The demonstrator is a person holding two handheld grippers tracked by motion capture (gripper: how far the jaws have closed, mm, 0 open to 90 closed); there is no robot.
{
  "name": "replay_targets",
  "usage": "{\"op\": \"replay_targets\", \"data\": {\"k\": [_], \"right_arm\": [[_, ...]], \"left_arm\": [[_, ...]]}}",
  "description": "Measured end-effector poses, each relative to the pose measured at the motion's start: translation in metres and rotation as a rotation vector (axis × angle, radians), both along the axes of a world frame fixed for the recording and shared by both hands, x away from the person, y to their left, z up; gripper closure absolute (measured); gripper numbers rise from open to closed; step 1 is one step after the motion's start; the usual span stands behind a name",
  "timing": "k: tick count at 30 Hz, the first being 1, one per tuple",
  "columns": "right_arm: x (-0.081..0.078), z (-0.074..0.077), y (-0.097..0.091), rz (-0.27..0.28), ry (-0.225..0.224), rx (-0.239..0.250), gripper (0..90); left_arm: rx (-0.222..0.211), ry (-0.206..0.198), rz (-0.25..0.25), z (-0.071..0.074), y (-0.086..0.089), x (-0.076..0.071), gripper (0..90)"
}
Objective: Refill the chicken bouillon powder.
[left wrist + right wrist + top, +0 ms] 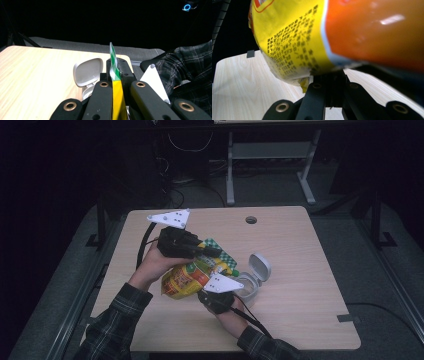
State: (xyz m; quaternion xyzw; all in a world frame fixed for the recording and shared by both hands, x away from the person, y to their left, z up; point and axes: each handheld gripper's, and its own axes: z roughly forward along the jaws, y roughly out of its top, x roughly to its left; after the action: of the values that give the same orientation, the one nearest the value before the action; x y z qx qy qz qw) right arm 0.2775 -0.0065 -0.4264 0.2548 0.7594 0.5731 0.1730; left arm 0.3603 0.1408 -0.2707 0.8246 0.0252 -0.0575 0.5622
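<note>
1. A yellow and orange snack bag (192, 275) hung just above the wooden table (300, 320), a little left of centre in the high view, held between the two grippers.
2. Its green-and-white checkered top edge (113, 63) rose upright in the middle of the left gripper view, with the yellow film running down between the black jaws.
3. The left gripper (207, 251), left of centre in the high view, had its jaws pinched narrow on that top edge.
4. In the right gripper view the bag's yellow panel with black print (294, 50) filled the upper left and an orange panel the upper right.
5. The right gripper (329, 83) had its jaws clamped tight on the bag's lower edge at the bottom centre of that view.
6. A white flip-lid container (255, 275) stood open on the table just right of the bag, its lid raised.
7. In the left gripper view the same container sat left of centre, just beside the jaws.
8. Plaid sleeves (117, 320) entered from the bottom edge of the high view.
9. A round hole (251, 219) lay near the table's far edge, upper centre.
</note>
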Motion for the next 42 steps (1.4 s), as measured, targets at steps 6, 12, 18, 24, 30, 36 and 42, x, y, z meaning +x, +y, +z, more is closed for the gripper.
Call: {"op": "replay_targets", "data": {"k": [6,12,18,24,30,36,42], "right_arm": [[0.002,-0.002,0.001,0.001,-0.005,0.014,89.9],[0.002,-0.004,-0.001,0.012,-0.011,0.044,89.9],[0.000,-0.007,-0.002,0.007,-0.004,0.073,89.9],[-0.001,-0.010,-0.004,-0.001,-0.004,0.104,89.9],[-0.005,-0.009,-0.004,-0.001,-0.042,0.099,89.9],[-0.004,-0.009,-0.006,-0.017,-0.033,0.102,89.9],[-0.003,-0.011,-0.007,-0.021,-0.034,0.106,89.9]], "left_arm": [[0.005,0.021,0.006,-0.001,-0.007,0.006,90.0],[0.027,0.033,0.005,-0.001,-0.013,0.009,90.0],[0.074,0.049,0.016,-0.002,-0.023,0.014,90.0],[0.101,0.063,0.032,-0.001,-0.031,0.015,90.0],[0.173,0.057,0.046,-0.004,-0.045,0.012,90.0],[0.193,0.058,0.034,-0.005,-0.053,0.015,90.0],[0.221,0.084,0.028,-0.009,-0.059,0.019,89.9]]}}
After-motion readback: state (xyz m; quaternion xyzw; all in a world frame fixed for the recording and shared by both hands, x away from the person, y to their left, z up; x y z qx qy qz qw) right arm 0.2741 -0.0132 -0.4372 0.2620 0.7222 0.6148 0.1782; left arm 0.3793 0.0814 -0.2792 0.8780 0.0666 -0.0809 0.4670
